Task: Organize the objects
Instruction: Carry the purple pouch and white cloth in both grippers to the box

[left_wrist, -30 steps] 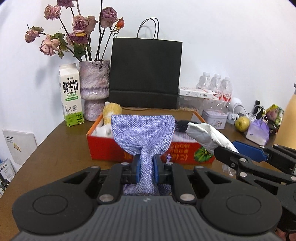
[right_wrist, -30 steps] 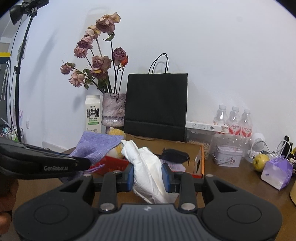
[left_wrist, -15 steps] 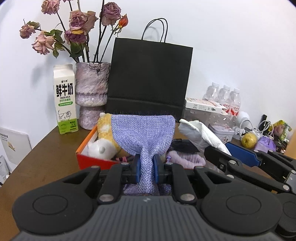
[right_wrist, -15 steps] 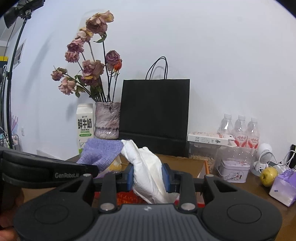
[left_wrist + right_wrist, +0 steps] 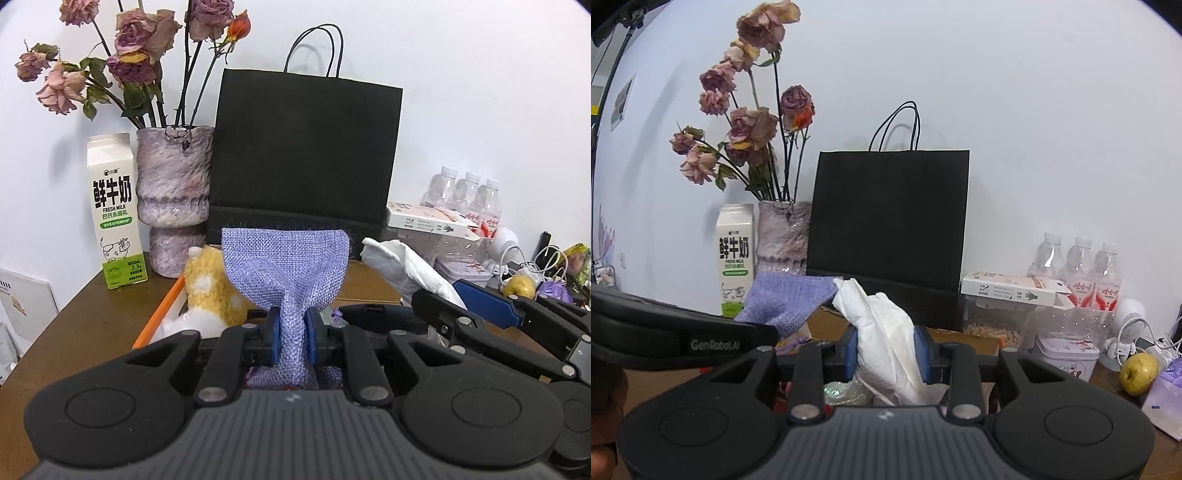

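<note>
My left gripper [image 5: 291, 338] is shut on a purple woven cloth pouch [image 5: 286, 273] and holds it above the orange box [image 5: 157, 317]. My right gripper [image 5: 888, 354] is shut on a crumpled white tissue [image 5: 886, 332], which also shows in the left wrist view [image 5: 406, 271]. The pouch shows at the left in the right wrist view [image 5: 786, 299]. A yellow and white plush toy [image 5: 210, 295] lies in the box below the pouch. Both grippers hang side by side over the box, the right one to the right of the left.
A black paper bag [image 5: 306, 155] stands behind the box against the wall. A vase of dried roses [image 5: 173, 199] and a milk carton [image 5: 114, 210] stand at the left. Water bottles [image 5: 1078, 266], a tin [image 5: 1067, 354], an apple [image 5: 1137, 373] and cables crowd the right.
Both grippers have moved forward and up over the orange box with their loads held. The box front has dropped out of view and the black bag looms closer.
</note>
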`<state>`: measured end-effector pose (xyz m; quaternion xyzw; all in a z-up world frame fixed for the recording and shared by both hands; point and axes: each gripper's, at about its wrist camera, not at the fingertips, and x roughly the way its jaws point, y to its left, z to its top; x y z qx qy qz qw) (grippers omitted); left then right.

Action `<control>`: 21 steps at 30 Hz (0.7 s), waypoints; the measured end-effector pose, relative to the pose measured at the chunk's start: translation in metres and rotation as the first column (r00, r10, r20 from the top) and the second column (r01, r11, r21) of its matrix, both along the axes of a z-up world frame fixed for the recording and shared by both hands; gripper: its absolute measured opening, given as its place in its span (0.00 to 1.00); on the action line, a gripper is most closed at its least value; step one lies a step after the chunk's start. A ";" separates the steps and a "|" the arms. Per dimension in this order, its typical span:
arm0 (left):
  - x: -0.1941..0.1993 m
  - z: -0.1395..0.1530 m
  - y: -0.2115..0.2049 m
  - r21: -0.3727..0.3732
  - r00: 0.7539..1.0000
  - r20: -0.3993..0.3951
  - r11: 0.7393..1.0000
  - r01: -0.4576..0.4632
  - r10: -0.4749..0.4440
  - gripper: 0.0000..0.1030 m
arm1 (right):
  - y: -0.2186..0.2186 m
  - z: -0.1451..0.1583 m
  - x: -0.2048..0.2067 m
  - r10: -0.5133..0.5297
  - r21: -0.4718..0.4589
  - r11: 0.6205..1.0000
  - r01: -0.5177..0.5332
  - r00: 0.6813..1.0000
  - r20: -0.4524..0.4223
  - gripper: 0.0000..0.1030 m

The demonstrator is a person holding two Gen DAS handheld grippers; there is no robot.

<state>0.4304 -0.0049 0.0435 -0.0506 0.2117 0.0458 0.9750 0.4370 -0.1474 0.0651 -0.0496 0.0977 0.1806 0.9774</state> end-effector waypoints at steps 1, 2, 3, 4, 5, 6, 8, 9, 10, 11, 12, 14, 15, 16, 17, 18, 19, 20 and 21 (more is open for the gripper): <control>0.004 -0.001 0.000 0.001 1.000 -0.001 1.000 0.000 0.000 0.15 | 0.001 0.000 0.004 0.001 -0.003 1.000 -0.001 1.000 -0.001 0.29; 0.007 -0.001 0.001 0.002 1.000 -0.001 1.000 0.000 0.000 0.15 | 0.003 -0.001 0.008 0.003 -0.005 1.000 -0.003 1.000 -0.003 0.29; 0.011 -0.001 0.001 0.003 1.000 -0.002 1.000 0.001 -0.001 0.15 | 0.004 -0.002 0.011 0.004 -0.008 1.000 -0.004 1.000 -0.004 0.29; 0.015 -0.002 0.001 0.003 1.000 -0.004 1.000 0.003 -0.003 0.15 | 0.006 -0.003 0.015 0.005 -0.012 1.000 -0.005 1.000 -0.005 0.29; 0.018 -0.003 0.001 0.000 1.000 -0.008 1.000 0.006 -0.006 0.15 | 0.007 -0.003 0.019 0.005 -0.014 1.000 -0.005 1.000 -0.006 0.29; 0.022 -0.003 0.001 -0.004 1.000 -0.013 1.000 0.008 -0.008 0.15 | 0.008 -0.004 0.022 0.006 -0.015 1.000 -0.006 1.000 -0.009 0.30; 0.029 -0.005 0.002 -0.009 1.000 -0.019 1.000 0.012 -0.012 0.15 | 0.009 -0.005 0.029 0.005 -0.014 1.000 -0.005 1.000 -0.014 0.30; 0.032 -0.005 0.003 -0.008 1.000 -0.019 1.000 0.012 -0.012 0.15 | 0.010 -0.006 0.032 0.005 -0.015 1.000 -0.005 1.000 -0.017 0.30; 0.036 -0.006 0.004 -0.007 1.000 -0.018 1.000 0.012 -0.012 0.15 | 0.011 -0.007 0.035 0.005 -0.017 1.000 -0.006 1.000 -0.019 0.30; 0.039 -0.006 0.005 -0.007 1.000 -0.017 1.000 0.012 -0.012 0.15 | 0.012 -0.008 0.038 0.005 -0.020 1.000 -0.005 1.000 -0.020 0.30; 0.042 -0.006 0.006 -0.007 1.000 -0.016 1.000 0.013 -0.013 0.15 | 0.012 -0.008 0.042 0.004 -0.022 1.000 -0.005 1.000 -0.022 0.30; 0.049 -0.007 0.008 -0.005 1.000 -0.015 1.000 0.014 -0.014 0.15 | 0.014 -0.009 0.048 0.003 -0.026 1.000 -0.004 1.000 -0.024 0.30; 0.052 -0.008 0.008 -0.003 1.000 -0.017 1.000 0.015 -0.015 0.15 | 0.014 -0.009 0.051 0.003 -0.028 1.000 -0.003 1.000 -0.025 0.30; 0.055 -0.009 0.009 -0.002 1.000 -0.019 1.000 0.017 -0.017 0.15 | 0.014 -0.010 0.055 0.003 -0.026 1.000 -0.004 1.000 -0.029 0.30; 0.058 -0.010 0.010 -0.003 1.000 -0.020 1.000 0.020 -0.020 0.15 | 0.013 -0.010 0.058 0.006 -0.021 1.000 -0.006 0.999 -0.036 0.31; 0.061 -0.011 0.012 -0.005 1.000 -0.019 1.000 0.023 -0.023 0.15 | 0.013 -0.010 0.062 0.008 -0.016 1.000 -0.008 0.999 -0.044 0.31; 0.063 -0.011 0.013 -0.005 1.000 -0.016 1.000 0.026 -0.026 0.15 | 0.012 -0.011 0.065 0.006 -0.016 1.000 -0.006 0.999 -0.047 0.31; 0.066 -0.011 0.014 -0.005 1.000 -0.014 1.000 0.024 -0.024 0.15 | 0.012 -0.012 0.068 0.001 -0.020 1.000 -0.002 0.999 -0.049 0.31; 0.069 -0.011 0.014 -0.002 1.000 -0.013 1.000 0.023 -0.023 0.15 | 0.012 -0.012 0.071 -0.003 -0.022 1.000 0.001 0.999 -0.054 0.31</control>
